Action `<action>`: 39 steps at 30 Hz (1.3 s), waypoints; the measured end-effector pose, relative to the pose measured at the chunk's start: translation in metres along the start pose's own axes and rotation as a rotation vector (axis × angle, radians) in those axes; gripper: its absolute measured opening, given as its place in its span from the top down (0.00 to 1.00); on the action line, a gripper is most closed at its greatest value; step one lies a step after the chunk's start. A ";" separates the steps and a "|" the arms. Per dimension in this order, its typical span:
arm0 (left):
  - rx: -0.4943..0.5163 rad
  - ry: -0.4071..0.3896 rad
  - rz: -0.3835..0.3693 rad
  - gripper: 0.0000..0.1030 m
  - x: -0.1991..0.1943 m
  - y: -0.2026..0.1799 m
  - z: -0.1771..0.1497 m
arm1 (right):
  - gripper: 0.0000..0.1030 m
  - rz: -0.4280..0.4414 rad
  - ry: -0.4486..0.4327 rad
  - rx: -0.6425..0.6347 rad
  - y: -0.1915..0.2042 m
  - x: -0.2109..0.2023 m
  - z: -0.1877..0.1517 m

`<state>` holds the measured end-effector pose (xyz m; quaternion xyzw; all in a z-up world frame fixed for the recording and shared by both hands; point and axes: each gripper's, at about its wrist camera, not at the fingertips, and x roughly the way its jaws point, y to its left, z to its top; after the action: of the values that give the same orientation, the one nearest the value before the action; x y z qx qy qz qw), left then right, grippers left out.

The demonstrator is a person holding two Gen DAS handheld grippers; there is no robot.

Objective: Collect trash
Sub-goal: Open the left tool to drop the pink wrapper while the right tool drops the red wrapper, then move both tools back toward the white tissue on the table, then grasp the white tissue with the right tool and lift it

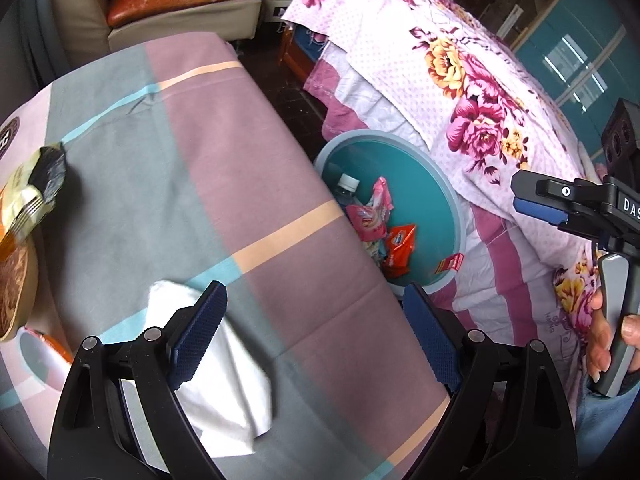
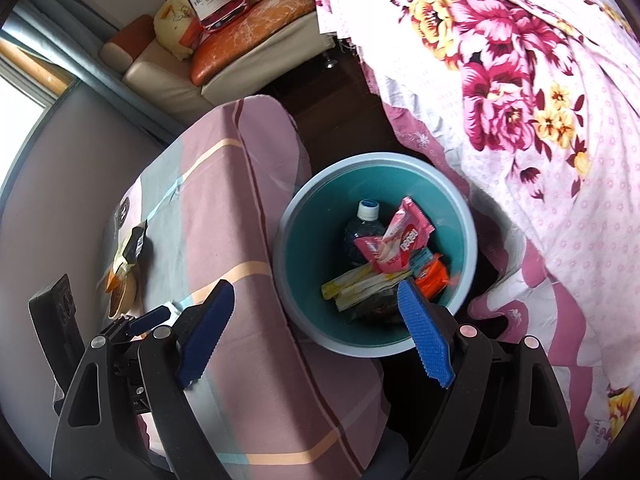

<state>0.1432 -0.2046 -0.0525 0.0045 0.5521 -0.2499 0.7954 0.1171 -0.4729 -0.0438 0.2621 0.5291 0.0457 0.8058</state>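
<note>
A bedroom corner: a table (image 1: 208, 168) under a striped cloth stands beside a bed (image 1: 440, 80) with a flowered cover, and a cream sofa (image 1: 168, 12) sits at the back.

At the table's left edge lies a crumpled black-and-gold wrapper (image 1: 38, 184), resting against a brown round dish (image 1: 16, 280). Toward the near edge, a white tissue (image 1: 224, 380) lies flat on the cloth. The left gripper (image 1: 316, 336) hovers over it with its jaws spread wide and nothing between them; its left finger (image 1: 198, 336) overlaps the tissue in the picture, but whether it touches is unclear.

On the floor, between the table's right edge and the bed, stands a teal bin (image 2: 460, 216). It already holds a bottle (image 2: 366, 220), a pink packet (image 2: 396, 240), yellow wrappers (image 2: 360, 284) and an orange packet (image 2: 434, 276). The right gripper (image 2: 316, 332) hangs above the bin's near rim, also wide open and empty.

The collecting looks partly done: several pieces are in the bin, while the tissue and the wrapper remain on the table. The step in hand seems to be picking up the tissue. That likely calls for lowering the left gripper so both fingers straddle a raised fold, closing gently, then carrying it right, past the table's edge, to release over the bin.
</note>
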 end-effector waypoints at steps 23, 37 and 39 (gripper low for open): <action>-0.174 -0.095 0.062 0.13 -0.072 0.114 -0.062 | 0.22 0.001 0.144 -0.196 0.122 0.048 -0.042; -0.384 -0.114 0.119 0.12 -0.089 0.211 -0.110 | 0.22 -0.032 0.279 -0.394 0.203 0.126 -0.100; -0.395 -0.117 0.117 0.13 -0.090 0.216 -0.112 | 0.22 -0.039 0.279 -0.411 0.208 0.130 -0.105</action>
<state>0.1082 0.0513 -0.0748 -0.1341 0.5423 -0.0902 0.8245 0.1242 -0.2094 -0.0854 0.0737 0.6197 0.1723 0.7621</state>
